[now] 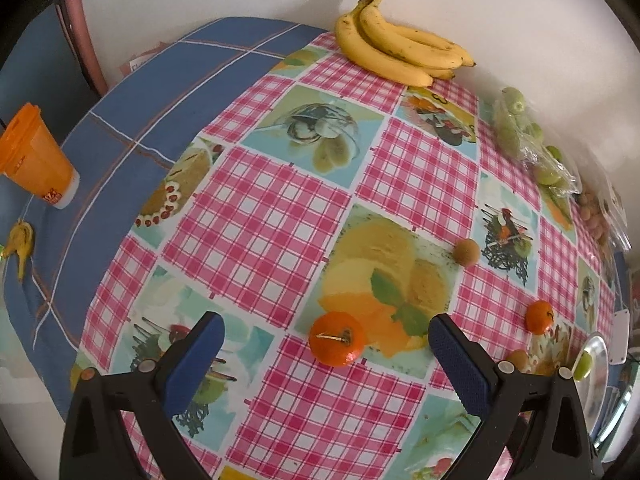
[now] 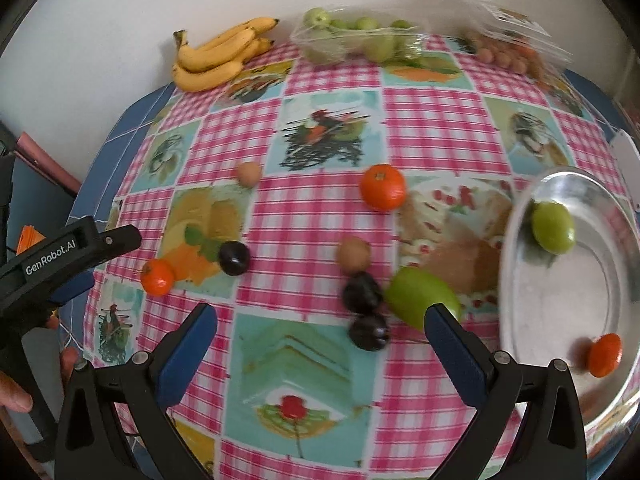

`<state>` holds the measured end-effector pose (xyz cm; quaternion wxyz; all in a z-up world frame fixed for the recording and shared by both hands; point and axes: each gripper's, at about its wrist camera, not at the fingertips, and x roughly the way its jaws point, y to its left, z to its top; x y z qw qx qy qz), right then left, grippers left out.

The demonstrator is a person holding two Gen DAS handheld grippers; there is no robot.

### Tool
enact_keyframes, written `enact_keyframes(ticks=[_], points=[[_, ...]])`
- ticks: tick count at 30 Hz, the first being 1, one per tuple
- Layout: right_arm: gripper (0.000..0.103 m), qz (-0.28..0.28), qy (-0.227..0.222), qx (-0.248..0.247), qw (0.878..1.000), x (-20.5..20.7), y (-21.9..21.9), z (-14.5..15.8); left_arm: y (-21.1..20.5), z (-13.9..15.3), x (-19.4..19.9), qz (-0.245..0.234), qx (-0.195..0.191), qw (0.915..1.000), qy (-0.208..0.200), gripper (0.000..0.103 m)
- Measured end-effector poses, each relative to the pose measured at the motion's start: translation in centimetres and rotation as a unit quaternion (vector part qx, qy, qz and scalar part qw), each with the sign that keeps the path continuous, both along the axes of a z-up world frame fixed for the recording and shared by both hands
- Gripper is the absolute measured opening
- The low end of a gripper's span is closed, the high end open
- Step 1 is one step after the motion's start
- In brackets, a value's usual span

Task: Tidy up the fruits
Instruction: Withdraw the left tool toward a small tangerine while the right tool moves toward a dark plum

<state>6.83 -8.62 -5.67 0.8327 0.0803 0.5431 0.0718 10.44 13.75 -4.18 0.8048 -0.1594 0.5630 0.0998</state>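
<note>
My left gripper [image 1: 326, 338] is open, and a small orange [image 1: 337, 338] lies on the checked tablecloth between its fingers. The same orange shows in the right wrist view [image 2: 157, 277] beside the left gripper [image 2: 100, 248]. My right gripper [image 2: 320, 322] is open and empty above two dark plums [image 2: 362, 292] and a green fruit [image 2: 420, 300]. A silver plate [image 2: 560, 320] at the right holds a green fruit [image 2: 553, 227] and an orange [image 2: 605, 354]. Another orange [image 2: 383, 187], a third plum [image 2: 234, 257] and two brown fruits [image 2: 353, 254] lie loose.
A banana bunch [image 1: 400, 46] lies by the far wall, also in the right wrist view [image 2: 218, 54]. Bags of green fruits [image 2: 356, 38] and small brown fruits [image 2: 512, 54] sit along the back. An orange cup [image 1: 34, 158] stands on the blue cloth at left.
</note>
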Motion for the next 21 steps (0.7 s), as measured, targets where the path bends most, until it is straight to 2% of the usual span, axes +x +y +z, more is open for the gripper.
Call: enact_keyframes(ticks=[11, 21], points=[[0.103, 0.052, -0.014, -0.029, 0.998, 2.6, 4.6, -1.0, 1.2, -1.2, 0.4, 0.017, -0.025, 0.9995, 0.007, 0.103], [0.103, 0.081, -0.003, -0.069, 0.994, 3.9, 7.2, -3.1, 1.7, -2.0, 0.6, 0.025, -0.029, 0.9991, 0.017, 0.103]])
